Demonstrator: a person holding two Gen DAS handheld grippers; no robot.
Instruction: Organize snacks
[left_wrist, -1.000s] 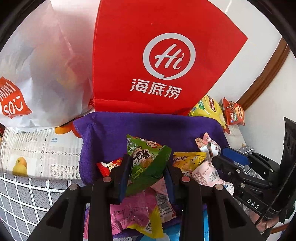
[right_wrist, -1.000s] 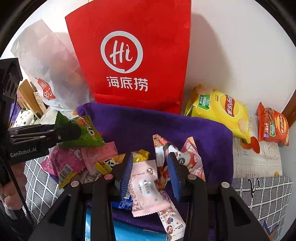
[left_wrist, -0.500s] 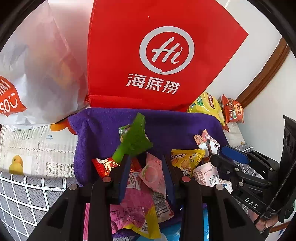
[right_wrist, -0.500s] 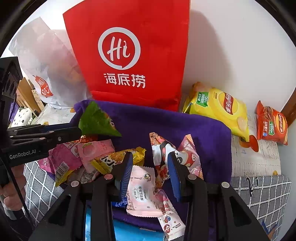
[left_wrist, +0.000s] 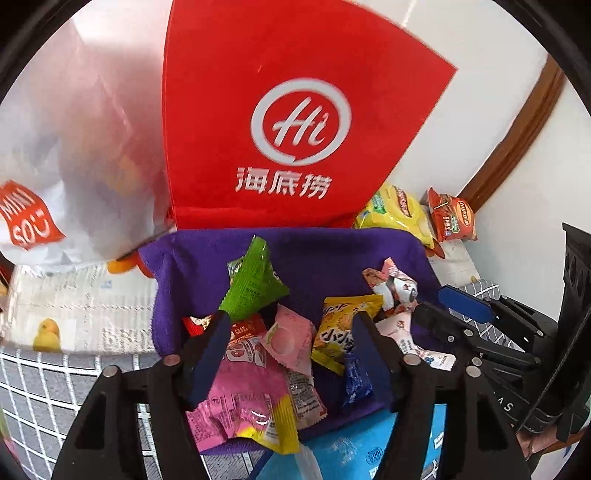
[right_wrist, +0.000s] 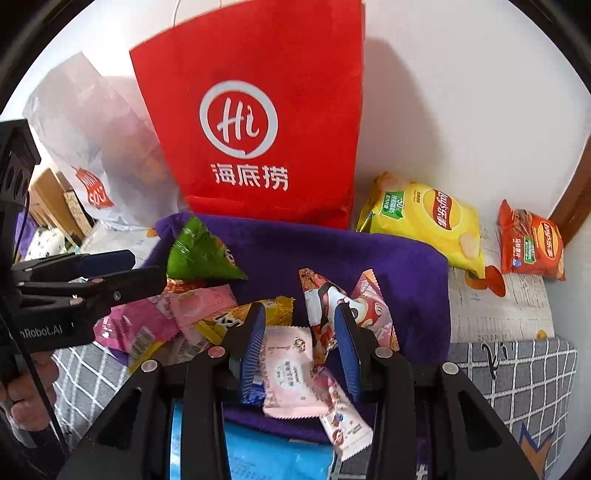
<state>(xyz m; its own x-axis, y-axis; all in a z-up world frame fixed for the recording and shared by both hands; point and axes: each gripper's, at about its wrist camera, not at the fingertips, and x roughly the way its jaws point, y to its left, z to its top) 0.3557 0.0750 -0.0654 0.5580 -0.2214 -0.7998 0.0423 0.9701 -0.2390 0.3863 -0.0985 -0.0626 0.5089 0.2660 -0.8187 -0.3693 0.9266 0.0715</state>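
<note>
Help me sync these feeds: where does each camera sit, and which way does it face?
Left wrist: sits behind the open left gripper, facing the purple cloth and tall red paper bag; the right gripper shows at right.
Right wrist: sits behind the open right gripper, facing the same; the left gripper shows at left.
Shared: cloth, bag, green triangular snack packet.

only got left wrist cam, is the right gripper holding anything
Observer: No. The right gripper is open, and a pale pink packet lies loose between its fingers.
Operator: whats left of the white bag, my view cuts off
Observer: Brown cardboard boxes stand beyond the white bag.
Operator: yellow bag by the wall, what brand
Observer: The yellow bag reads Lay's on its red logo.
</note>
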